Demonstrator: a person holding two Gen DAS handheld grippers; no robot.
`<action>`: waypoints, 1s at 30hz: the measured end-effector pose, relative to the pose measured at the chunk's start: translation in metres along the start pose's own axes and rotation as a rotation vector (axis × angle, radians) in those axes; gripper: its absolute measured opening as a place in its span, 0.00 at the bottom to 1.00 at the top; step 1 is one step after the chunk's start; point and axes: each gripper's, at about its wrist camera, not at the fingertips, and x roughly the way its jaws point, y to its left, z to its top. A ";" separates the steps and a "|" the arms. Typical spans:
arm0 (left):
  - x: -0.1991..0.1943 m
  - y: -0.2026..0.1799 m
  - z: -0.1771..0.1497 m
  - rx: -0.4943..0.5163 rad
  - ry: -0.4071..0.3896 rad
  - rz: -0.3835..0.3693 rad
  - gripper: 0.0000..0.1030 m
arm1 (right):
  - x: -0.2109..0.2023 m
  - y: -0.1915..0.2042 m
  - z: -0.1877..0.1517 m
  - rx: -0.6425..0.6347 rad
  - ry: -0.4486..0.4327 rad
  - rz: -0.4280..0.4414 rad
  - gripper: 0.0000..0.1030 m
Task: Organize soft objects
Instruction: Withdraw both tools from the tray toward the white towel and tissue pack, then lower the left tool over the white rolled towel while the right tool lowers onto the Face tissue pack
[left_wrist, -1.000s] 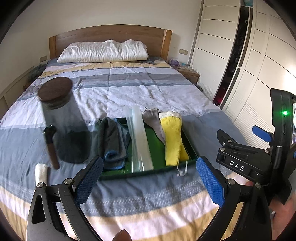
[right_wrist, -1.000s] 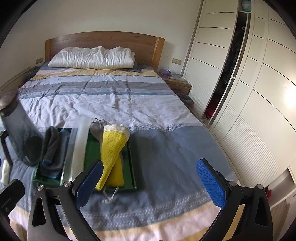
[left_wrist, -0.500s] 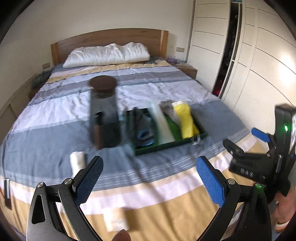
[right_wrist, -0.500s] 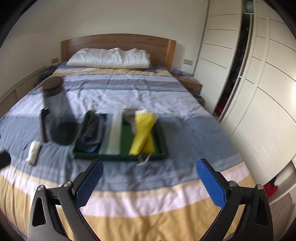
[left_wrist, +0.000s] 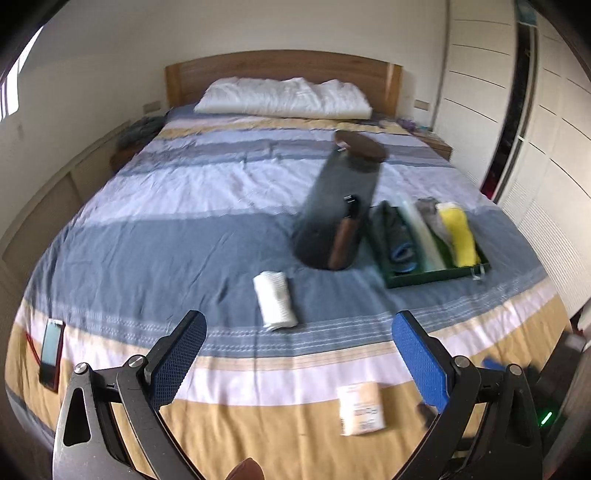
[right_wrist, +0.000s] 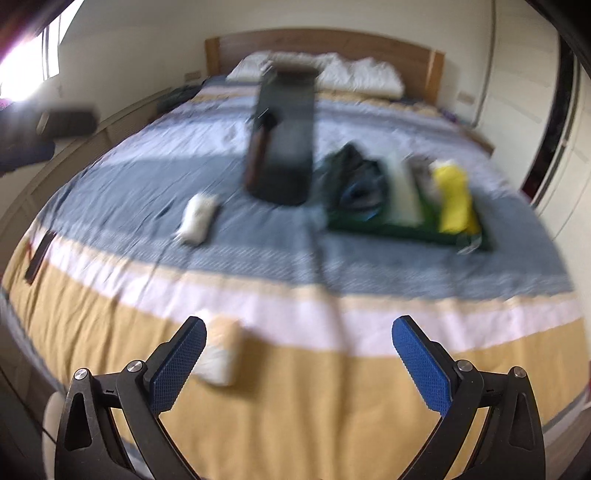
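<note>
Left hand-held gripper (left_wrist: 295, 354): jaws wide, empty, above the bed's foot.
Right hand-held gripper (right_wrist: 297, 356): wide, empty.
Next grasp: centre over white roll (left_wrist: 275, 299), pinch mid-length.

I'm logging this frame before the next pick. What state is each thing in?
Left gripper: open, empty.
Right gripper: open, empty.
Green tray: on the bed, holding cloths.
Yellow cloth: lying in the tray.
White roll: loose on the bed, outside the tray.
Dark jar: upright, lid on.
</note>
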 end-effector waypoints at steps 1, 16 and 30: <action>0.007 0.008 -0.003 -0.013 0.014 0.010 0.96 | 0.008 0.007 -0.002 0.003 0.017 0.005 1.00; 0.144 0.057 -0.017 -0.136 0.217 0.107 0.96 | 0.098 0.051 -0.006 -0.013 0.175 0.011 0.92; 0.235 0.030 -0.011 -0.124 0.326 0.155 0.96 | 0.136 0.058 -0.008 0.012 0.219 0.004 0.88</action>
